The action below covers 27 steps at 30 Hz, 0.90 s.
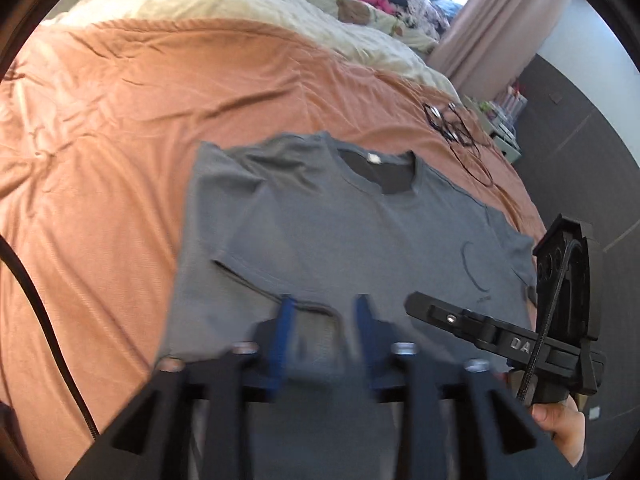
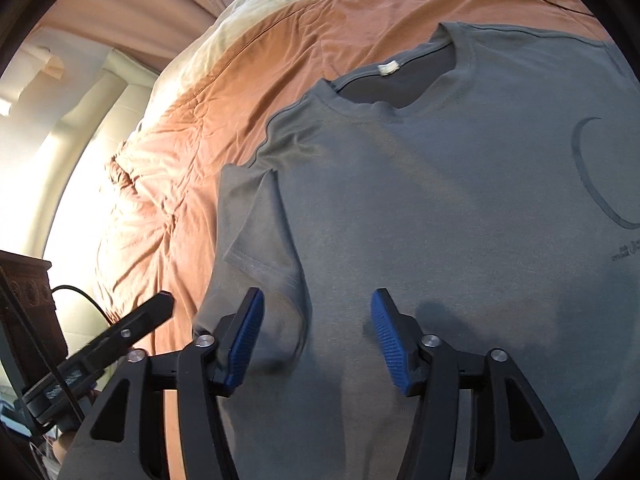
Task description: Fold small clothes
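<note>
Now the grey shirt [image 2: 440, 208] lies flat on the bed [image 1: 120, 120], collar away from both grippers, one sleeve folded in over the chest. Left gripper [image 1: 325, 312] hovers over the hem with jaws apart, nothing pinched between them (this view is blurred). Right gripper [image 2: 316, 320] has its jaws wide open above the folded sleeve edge, clear of the cloth. Cables [image 1: 460, 132] lie beyond the collar.

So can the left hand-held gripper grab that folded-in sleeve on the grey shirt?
Probably yes. The left hand-held gripper hangs open just above the grey shirt, and the folded-in sleeve lies flat just beyond it with nothing on top. The right hand-held gripper is off to the side.
</note>
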{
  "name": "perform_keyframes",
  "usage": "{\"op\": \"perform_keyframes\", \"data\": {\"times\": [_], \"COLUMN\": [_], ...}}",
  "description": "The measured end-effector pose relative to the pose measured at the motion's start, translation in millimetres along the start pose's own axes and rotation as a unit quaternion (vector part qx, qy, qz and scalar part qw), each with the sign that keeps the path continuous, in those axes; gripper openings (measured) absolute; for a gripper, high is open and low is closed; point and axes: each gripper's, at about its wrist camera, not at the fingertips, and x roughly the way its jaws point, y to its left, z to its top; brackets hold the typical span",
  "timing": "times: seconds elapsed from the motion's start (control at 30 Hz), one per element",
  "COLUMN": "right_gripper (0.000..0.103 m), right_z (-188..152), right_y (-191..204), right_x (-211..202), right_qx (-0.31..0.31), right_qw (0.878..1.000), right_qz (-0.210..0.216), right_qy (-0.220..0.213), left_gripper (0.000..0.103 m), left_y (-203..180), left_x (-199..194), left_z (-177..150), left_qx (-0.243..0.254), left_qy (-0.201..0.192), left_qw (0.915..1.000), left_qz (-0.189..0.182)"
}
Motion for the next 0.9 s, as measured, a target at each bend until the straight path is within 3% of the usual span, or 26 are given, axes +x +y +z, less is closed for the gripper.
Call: {"op": "perform_keyframes", "data": {"times": [0.1, 0.23, 0.33, 0.43, 0.73, 0.9], "right_gripper": [0.07, 0.07, 0.07, 0.07, 0.07, 0.07], "right_z": [-1.0, -2.5, -4.6, -6.8, -13.6, -8.0], "right_y": [7.6, 24.0, 37.2, 49.6, 85.6, 96.7], "right_x": [2.0, 17.6, 32.2, 45.2, 92.2, 112.5], "right_qx": [-0.017, -0.054, -0.089, -0.125, -0.217, -0.239], "right_qw": [1.0, 0.998, 0.995, 0.989, 0.962, 0.95], "right_qz": [-0.001, -0.024, -0.051, -0.078, -0.16, -0.198], "right_qy": [-0.001, 0.003, 0.008, 0.015, 0.049, 0.042], "left_gripper": [0.05, 0.049, 0.038, 0.033, 0.033, 0.029], "left_y": [17.8, 42.5, 58.6, 70.9, 96.9, 108.7], "left_x": [-13.1, -17.9, -13.4, -3.0, 32.1, 38.5], "left_z": [-2.0, -7.3, -13.4, -19.9, -40.5, -48.1], "left_qx": [-0.007, -0.016, -0.017, -0.018, -0.027, -0.035], "left_qy": [-0.017, -0.012, -0.001, 0.014, 0.06, 0.072], "left_qw": [0.9994, 0.9977, 0.9967, 0.9959, 0.9937, 0.993], "left_qz": [0.03, 0.064, 0.079, 0.088, 0.09, 0.087]}}
